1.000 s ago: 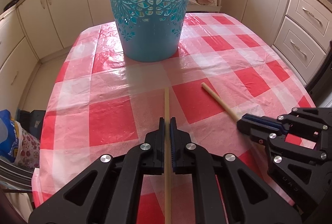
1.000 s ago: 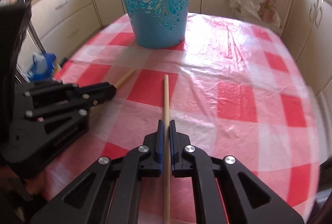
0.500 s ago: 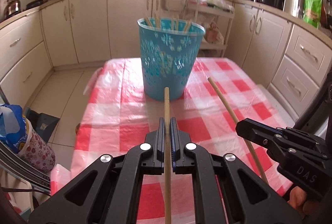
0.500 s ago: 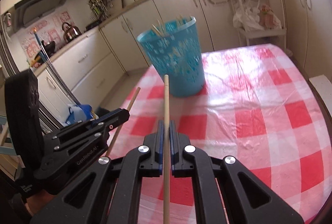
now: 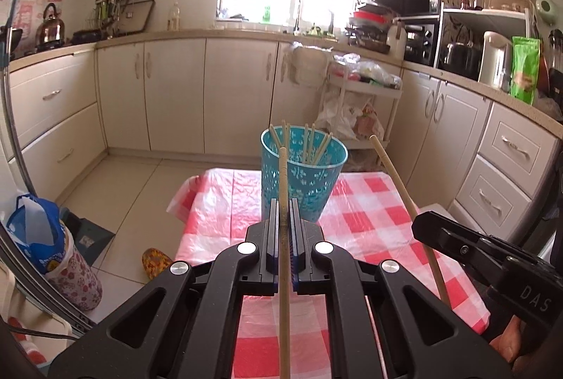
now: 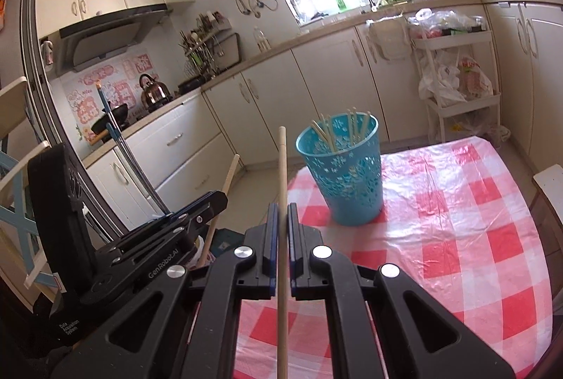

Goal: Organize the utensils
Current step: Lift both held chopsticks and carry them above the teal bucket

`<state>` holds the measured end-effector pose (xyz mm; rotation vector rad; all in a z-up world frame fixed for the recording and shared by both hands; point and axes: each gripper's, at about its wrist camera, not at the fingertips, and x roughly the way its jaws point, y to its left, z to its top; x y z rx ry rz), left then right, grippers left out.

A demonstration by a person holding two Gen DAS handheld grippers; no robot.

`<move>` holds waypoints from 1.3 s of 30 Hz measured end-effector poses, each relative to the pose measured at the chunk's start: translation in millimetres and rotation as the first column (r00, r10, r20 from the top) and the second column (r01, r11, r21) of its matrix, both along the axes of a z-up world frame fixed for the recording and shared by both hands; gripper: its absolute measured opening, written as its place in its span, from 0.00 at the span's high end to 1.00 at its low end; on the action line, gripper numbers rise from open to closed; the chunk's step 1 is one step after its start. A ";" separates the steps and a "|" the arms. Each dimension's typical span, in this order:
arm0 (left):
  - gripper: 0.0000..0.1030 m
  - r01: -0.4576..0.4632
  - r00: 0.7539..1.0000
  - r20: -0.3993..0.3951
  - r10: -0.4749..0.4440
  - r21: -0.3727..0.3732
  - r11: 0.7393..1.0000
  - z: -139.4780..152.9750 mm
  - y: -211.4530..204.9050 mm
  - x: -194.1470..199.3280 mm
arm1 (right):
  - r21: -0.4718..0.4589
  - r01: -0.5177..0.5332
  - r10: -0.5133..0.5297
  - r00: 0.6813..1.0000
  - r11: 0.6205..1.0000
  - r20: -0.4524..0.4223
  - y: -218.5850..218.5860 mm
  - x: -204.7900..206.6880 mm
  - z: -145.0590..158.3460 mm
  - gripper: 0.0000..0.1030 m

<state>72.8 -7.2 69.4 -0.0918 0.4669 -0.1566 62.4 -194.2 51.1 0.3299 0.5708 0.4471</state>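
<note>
Chopsticks are shown clamped one per gripper: the left gripper (image 5: pixel 284 220) is closed tight on the left chopstick (image 5: pixel 283 189), the right gripper (image 6: pixel 280 224) on the right chopstick (image 6: pixel 281 175), each stick being gripped partway along its length so that a long free end projects forward, presumably for lowering into a container. Both sticks are held clear above the checked desk (image 5: pixel 369 213), tips directed toward the blue basket (image 6: pixel 346 182), which stands on the desk's far part and is already loaded with several upright chopsticks (image 6: pixel 352 129). Delivery into that open rim is judged the step in hand.
</note>
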 end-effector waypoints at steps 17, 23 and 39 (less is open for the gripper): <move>0.96 -0.008 0.998 0.065 0.010 -0.029 1.000 24.2 3.3 -10.1 | 0.036 -0.006 0.004 0.998 0.999 0.063 1.0 -5.6 24.1 0.94; 0.96 -0.007 0.997 0.079 0.010 -0.032 0.999 27.8 2.1 -9.0 | 0.046 0.000 -0.004 0.997 0.999 0.074 -0.8 -2.9 25.9 0.94; 0.95 -0.016 0.988 0.150 0.028 -0.077 0.997 43.8 6.4 23.3 | 0.102 0.056 -0.071 0.986 0.993 0.151 -5.5 35.1 45.5 0.94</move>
